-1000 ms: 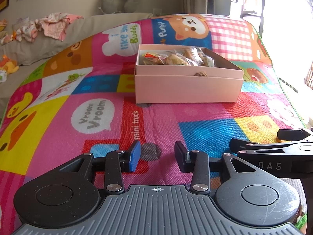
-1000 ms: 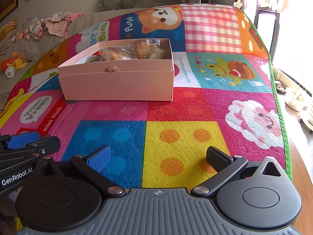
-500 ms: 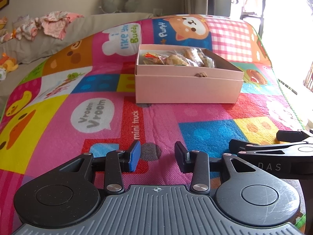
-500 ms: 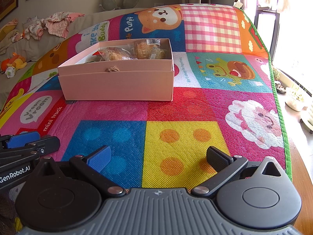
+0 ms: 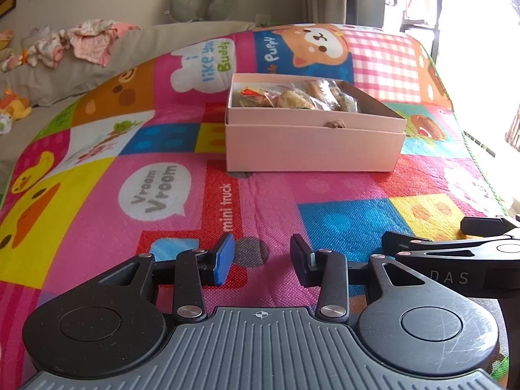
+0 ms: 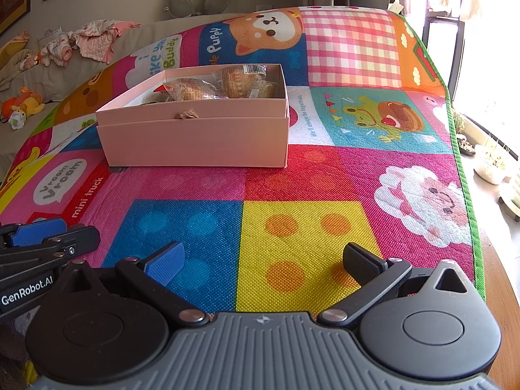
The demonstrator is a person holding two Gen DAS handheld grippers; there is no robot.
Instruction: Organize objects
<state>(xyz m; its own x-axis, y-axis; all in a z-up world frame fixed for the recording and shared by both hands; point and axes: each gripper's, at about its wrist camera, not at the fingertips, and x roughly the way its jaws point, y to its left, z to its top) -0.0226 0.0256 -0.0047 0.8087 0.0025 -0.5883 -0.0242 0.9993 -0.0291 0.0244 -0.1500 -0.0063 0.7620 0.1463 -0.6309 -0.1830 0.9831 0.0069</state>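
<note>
A bright children's play mat (image 6: pixel 292 243) covers the worktop (image 6: pixel 502 295), whose bare wood shows only at the right edge. The mat is printed in coloured squares with a puppy, a frog, a sheep, a duck and the words "Vroom Vroom". Directly on it sits an open pink box (image 6: pixel 198 139), toward the far left, holding wrapped snacks (image 6: pixel 234 83).

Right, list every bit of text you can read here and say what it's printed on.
"Vroom Vroom": white bubble on the mat
"mini truck": red patch of the mat
"i like you Buddy": cloud on the mat
"Puppy": blue patch beside the dog
"GenRobot.AI": left gripper's side
"DAS": right gripper's side
Line beside the frog: too blurred.
Wrapper label in the box: too small.
</note>
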